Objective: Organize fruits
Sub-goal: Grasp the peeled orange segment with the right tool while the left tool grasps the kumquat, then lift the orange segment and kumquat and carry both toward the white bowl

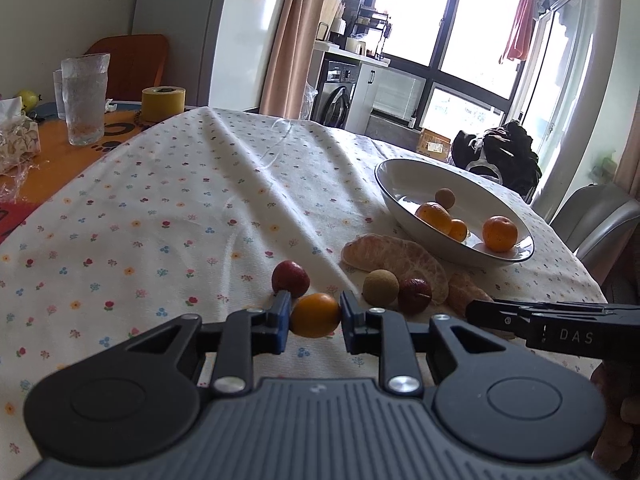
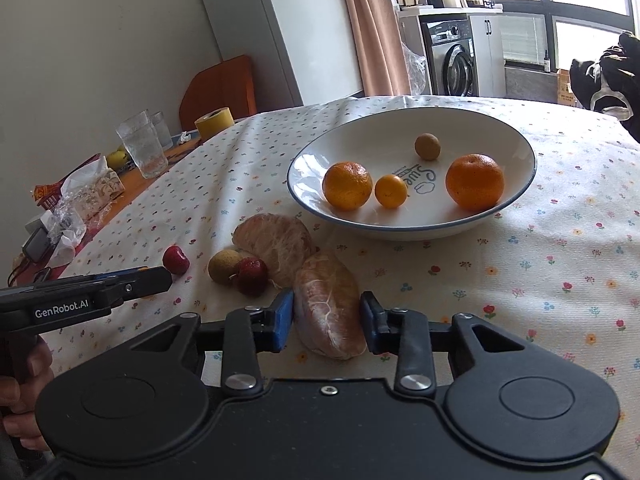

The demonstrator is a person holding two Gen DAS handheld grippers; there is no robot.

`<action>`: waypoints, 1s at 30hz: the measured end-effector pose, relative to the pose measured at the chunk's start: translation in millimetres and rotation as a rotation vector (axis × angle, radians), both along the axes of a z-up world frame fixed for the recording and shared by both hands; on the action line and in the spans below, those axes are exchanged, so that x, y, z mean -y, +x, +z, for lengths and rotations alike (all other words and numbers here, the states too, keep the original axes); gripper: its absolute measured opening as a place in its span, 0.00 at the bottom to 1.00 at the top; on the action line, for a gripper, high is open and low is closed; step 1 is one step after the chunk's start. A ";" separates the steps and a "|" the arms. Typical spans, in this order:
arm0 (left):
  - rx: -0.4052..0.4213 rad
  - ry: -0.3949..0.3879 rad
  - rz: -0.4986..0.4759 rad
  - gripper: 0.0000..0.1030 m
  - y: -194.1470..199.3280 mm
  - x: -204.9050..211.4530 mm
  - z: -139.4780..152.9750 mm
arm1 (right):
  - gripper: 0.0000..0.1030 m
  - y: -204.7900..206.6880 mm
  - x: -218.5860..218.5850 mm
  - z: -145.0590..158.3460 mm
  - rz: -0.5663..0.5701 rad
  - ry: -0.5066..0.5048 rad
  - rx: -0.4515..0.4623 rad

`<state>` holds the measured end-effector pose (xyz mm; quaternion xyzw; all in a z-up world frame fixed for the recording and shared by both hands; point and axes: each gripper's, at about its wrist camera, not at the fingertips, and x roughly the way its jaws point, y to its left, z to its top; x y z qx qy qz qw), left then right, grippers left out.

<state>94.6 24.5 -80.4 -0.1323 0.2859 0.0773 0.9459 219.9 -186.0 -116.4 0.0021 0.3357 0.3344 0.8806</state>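
1. While the left gripper [image 1: 315, 316] sits low over the flowered tablecloth [image 1: 168, 208], its blue pads press both sides of a small orange fruit [image 1: 315, 315] near the table's front edge, so it is closed on that fruit.
2. Just behind the left pad lies a red fruit [image 1: 291, 278], close to the small orange fruit; whether they touch is unclear.
3. The right gripper [image 2: 327, 318] straddles a peeled citrus segment [image 2: 330, 308] on the cloth; the left pad touches it and the right pad sits at its edge, but I cannot tell whether it truly grips it.
4. A second peeled segment [image 2: 276, 246] lies just behind, with a tan round fruit [image 2: 225, 266] and a dark red fruit [image 2: 252, 275] against its near side.
5. Toward the table's far right sits a white bowl [image 2: 516, 204] with a blue rim, holding two mandarins [image 2: 347, 185] [image 2: 475, 181], a small orange fruit between them, and a tan fruit behind.
6. At the far left edge stand a glass [image 1: 85, 98] and a yellow tape roll [image 1: 163, 103].
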 end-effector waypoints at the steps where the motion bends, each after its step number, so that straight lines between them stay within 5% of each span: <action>1: 0.003 0.000 -0.002 0.24 -0.3 0.8 1.1 | 0.32 0.1 1.3 0.2 0.000 0.010 -0.004; 8: 0.023 -0.009 -0.020 0.24 -1.1 4.6 8.1 | 0.32 -0.6 6.8 3.8 0.004 0.056 -0.020; 9: 0.025 -0.011 -0.023 0.24 -0.7 5.5 8.9 | 0.19 -1.2 7.9 6.0 0.007 0.064 -0.016; 12: 0.033 -0.012 -0.031 0.24 0.2 9.4 12.7 | 0.16 -0.4 10.3 13.5 0.007 0.082 -0.007; 14: 0.041 -0.009 -0.040 0.24 1.9 12.5 15.0 | 0.00 2.0 11.6 15.3 0.013 0.091 -0.008; 19: 0.040 -0.003 -0.050 0.24 6.5 18.5 16.4 | 0.00 6.8 10.2 8.5 -0.004 0.061 -0.025; 24: 0.029 -0.002 -0.077 0.24 8.2 25.3 12.9 | 0.25 2.9 12.3 6.2 -0.002 0.073 -0.035; 30: 0.026 -0.009 -0.093 0.24 9.5 30.2 10.7 | 0.36 -4.1 -0.5 5.1 0.019 0.034 -0.015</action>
